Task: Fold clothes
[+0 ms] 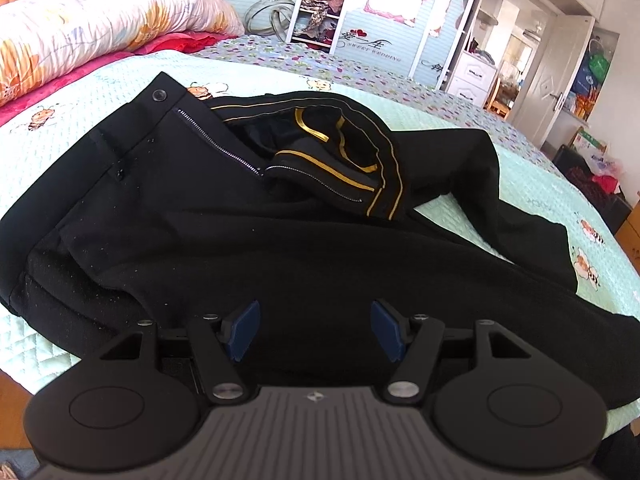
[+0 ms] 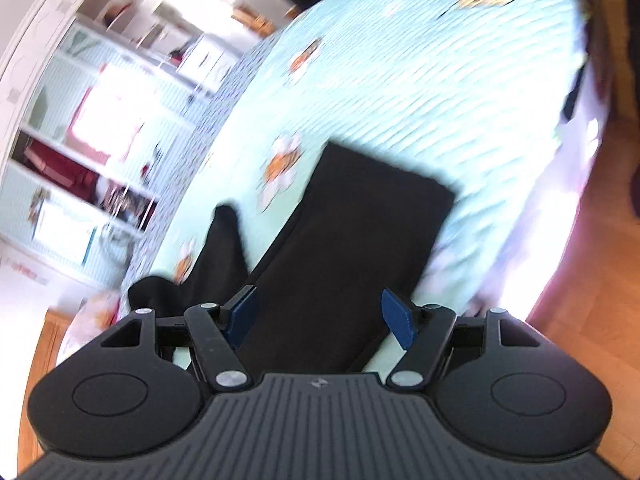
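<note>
Trousers (image 1: 200, 208): black, lying on the bed (image 1: 100, 80) near its front edge, waist toward the pillow end, legs running toward the far end.
Waistband (image 1: 384, 160): unfastened, zip open, one side flopped over so the yellow-piped lining shows; button (image 1: 159, 95) visible at the other corner.
Leg end (image 2: 380, 200): in the right wrist view one leg lies flat with a square hem, close to the bed's side edge; a second leg (image 2: 224, 248) lies beside it, splayed apart.
Left tool (image 1: 314, 330): released, blue pads apart, hovering just above the seat area; nothing between the pads.
Right tool (image 2: 322, 314): released, pads apart over the flat leg, gripping nothing; view is motion-blurred.
Handling, judged: soft woven cloth, light, limp, no stiffness beyond the waistband seam; likely to sag and drag when lifted by one point.
Hold points, judged: the doubled waistband edge for the left tool, the hem corner for the right; both give thicker layers to pinch.
Risk, judged: the turned-out waistband and splayed legs need straightening before a clean fold.
</note>
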The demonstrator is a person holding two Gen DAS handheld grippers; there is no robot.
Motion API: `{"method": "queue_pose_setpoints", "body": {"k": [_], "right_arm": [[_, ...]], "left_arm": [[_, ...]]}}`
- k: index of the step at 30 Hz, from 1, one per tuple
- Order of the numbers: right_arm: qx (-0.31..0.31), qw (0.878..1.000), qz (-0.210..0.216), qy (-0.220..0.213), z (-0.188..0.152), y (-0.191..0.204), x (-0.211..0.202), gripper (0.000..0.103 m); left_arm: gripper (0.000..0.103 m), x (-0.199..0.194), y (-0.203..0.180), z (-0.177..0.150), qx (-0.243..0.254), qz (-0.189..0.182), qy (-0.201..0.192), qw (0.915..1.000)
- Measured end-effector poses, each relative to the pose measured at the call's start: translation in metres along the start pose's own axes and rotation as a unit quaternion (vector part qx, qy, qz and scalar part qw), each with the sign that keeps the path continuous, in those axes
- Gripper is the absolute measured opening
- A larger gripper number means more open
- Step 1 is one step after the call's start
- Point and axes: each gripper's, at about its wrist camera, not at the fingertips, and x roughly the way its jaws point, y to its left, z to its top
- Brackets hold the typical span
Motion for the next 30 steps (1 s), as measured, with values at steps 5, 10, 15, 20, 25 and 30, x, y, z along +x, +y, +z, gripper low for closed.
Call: {"method": "queue_pose_setpoints", "body": {"k": [5, 10, 15, 20, 25, 30], "right_arm": [[0.028, 0.999, -0.011, -0.023, 0.014, -0.031, -0.003, 0.074], [0.061, 0.998, 0.022, -0.027, 0.024, -0.055, 0.019, 0.074], [0.071, 0.997, 0.021, -0.031, 0.018, -0.066, 0.049, 0.078], [0.049, 0.997, 0.026, -0.054, 0.012, -0.055, 0.048, 0.071], [0.026, 0.998, 0.038, -0.047, 0.023, -0.037, 0.050, 0.013], [-0.009, 0.996, 0.057, -0.074, 0.042, -0.007, 0.032, 0.011]], "left_arm": [[0.065, -0.003, -0.013, 0.002, 0.021, 0.005, 0.003, 0.9998], [0.065, 0.000, -0.029, 0.001, 0.040, 0.011, 0.017, 0.9990], [0.065, -0.004, -0.045, 0.002, 0.066, 0.014, 0.018, 0.9976], [0.065, 0.002, -0.051, 0.003, 0.074, 0.022, 0.029, 0.9966], [0.065, 0.007, -0.064, 0.002, 0.089, 0.008, 0.038, 0.9953], [0.065, 0.010, -0.065, 0.000, 0.087, 0.002, 0.044, 0.9952]]}}
